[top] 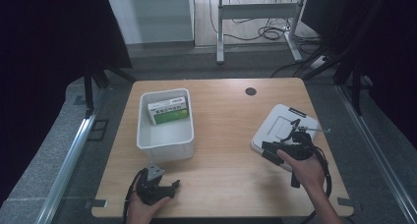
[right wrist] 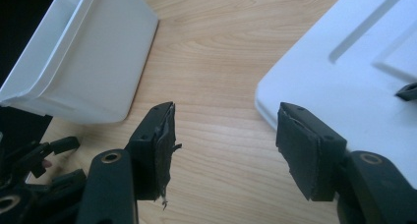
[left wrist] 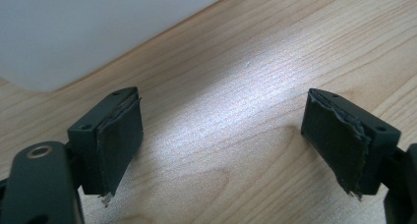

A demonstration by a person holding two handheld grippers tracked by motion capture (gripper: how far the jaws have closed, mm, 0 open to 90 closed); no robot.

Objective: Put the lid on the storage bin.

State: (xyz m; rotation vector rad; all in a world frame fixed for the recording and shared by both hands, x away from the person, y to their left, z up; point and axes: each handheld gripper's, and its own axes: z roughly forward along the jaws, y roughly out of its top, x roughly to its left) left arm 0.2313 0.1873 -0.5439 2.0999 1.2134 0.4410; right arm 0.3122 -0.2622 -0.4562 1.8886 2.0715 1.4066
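A white plastic bin point(top: 164, 135) stands on the wooden table point(top: 226, 135), left of centre, and a green and white box point(top: 169, 111) lies inside it. A flat white lid point(top: 280, 126) rests at the right side. My left gripper point(top: 164, 182) sits low near the front edge, just in front of the bin. It is open point(left wrist: 221, 106) over bare wood, with the bin's wall point(left wrist: 74, 32) close ahead. My right gripper point(top: 268, 152) is open point(right wrist: 223, 111) at the lid's near corner. The lid point(right wrist: 354, 71) lies beside its right jaw, and the bin point(right wrist: 83, 57) shows farther left.
A small black round hole point(top: 251, 91) marks the table's far side. Bare wood lies between the bin and the lid. Beyond the table stand a metal desk frame point(top: 255, 17) and floor cables point(top: 270, 33). The left gripper point(right wrist: 34, 160) shows at the right gripper view's lower left.
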